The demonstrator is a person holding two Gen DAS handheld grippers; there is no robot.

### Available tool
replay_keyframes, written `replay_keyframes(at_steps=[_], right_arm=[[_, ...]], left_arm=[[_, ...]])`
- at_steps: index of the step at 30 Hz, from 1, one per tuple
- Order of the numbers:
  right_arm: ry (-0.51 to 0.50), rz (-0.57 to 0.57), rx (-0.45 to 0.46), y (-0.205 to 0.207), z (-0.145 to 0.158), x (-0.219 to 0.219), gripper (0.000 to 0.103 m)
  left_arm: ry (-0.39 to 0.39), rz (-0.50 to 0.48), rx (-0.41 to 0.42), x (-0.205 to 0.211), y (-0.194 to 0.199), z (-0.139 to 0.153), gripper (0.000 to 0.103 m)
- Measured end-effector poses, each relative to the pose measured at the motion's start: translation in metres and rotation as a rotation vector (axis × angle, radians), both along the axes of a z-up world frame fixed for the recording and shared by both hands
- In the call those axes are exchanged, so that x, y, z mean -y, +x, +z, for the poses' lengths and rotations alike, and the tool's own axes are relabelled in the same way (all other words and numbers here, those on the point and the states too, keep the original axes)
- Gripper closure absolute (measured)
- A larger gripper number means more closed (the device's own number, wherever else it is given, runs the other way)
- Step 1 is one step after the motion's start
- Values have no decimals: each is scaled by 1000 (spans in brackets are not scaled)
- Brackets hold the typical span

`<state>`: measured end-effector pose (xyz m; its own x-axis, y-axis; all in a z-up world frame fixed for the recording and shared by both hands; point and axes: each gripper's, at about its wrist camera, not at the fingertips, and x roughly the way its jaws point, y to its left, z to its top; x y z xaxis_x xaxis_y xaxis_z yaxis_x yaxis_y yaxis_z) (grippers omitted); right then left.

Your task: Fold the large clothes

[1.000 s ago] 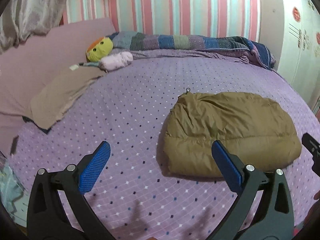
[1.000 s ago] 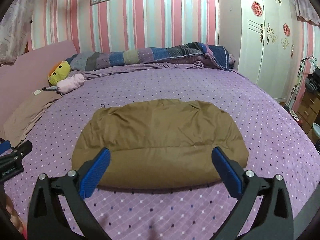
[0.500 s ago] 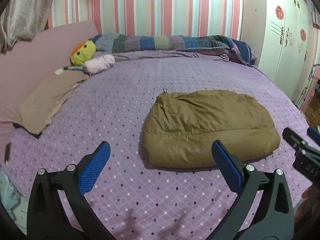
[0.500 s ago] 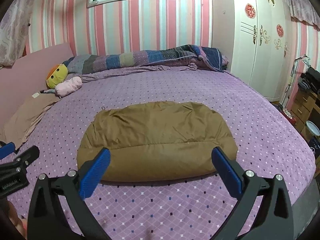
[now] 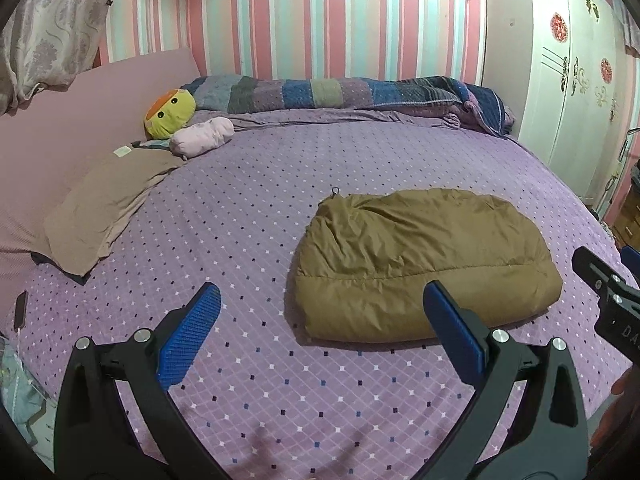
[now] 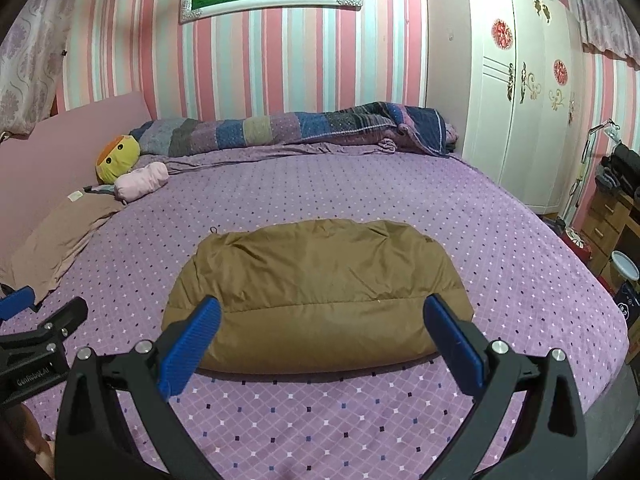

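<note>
A puffy olive-brown jacket (image 5: pixel 420 264) (image 6: pixel 320 292) lies folded into a compact bundle on the purple dotted bed (image 5: pixel 248 216) (image 6: pixel 500 220). A small loop sticks out at its far left corner. My left gripper (image 5: pixel 320 320) hangs open above the bed, nearer than the bundle and to its left, holding nothing. My right gripper (image 6: pixel 322 330) is open too, centred in front of the bundle's near edge and clear of it. Each gripper shows at the side of the other's view: the right one (image 5: pixel 608 300), the left one (image 6: pixel 36 332).
A brown pillow (image 5: pixel 100 208), a yellow plush toy (image 5: pixel 170 114) and a pink plush (image 5: pixel 202 142) lie at the bed's left. A rolled patchwork quilt (image 5: pixel 340 94) runs along the far edge. A white wardrobe (image 6: pixel 520 100) and a cluttered dresser (image 6: pixel 612 216) stand right.
Both grippers have pulled back and tilted upward, so the jacket looks smaller and more wall shows. The jacket has not moved; both grippers stay open.
</note>
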<state>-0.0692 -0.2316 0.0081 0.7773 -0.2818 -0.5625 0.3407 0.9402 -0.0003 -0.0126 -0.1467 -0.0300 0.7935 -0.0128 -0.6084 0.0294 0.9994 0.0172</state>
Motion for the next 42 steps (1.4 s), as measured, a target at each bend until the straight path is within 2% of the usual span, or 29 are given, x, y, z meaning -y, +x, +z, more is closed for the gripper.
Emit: replay_keyframes(at_steps=[10,22,42], right_arm=[[3,10,-5,2,0,-2,2],[3,9,-6,-2,-1,-4,2],[-7,7,-5,-2,2,-5,2]], left_arm=[[0,-7,23,4,-4,10,3],[-24,-19,8,6,-8,16,3],[11,-9,7,11,-11,15,3]])
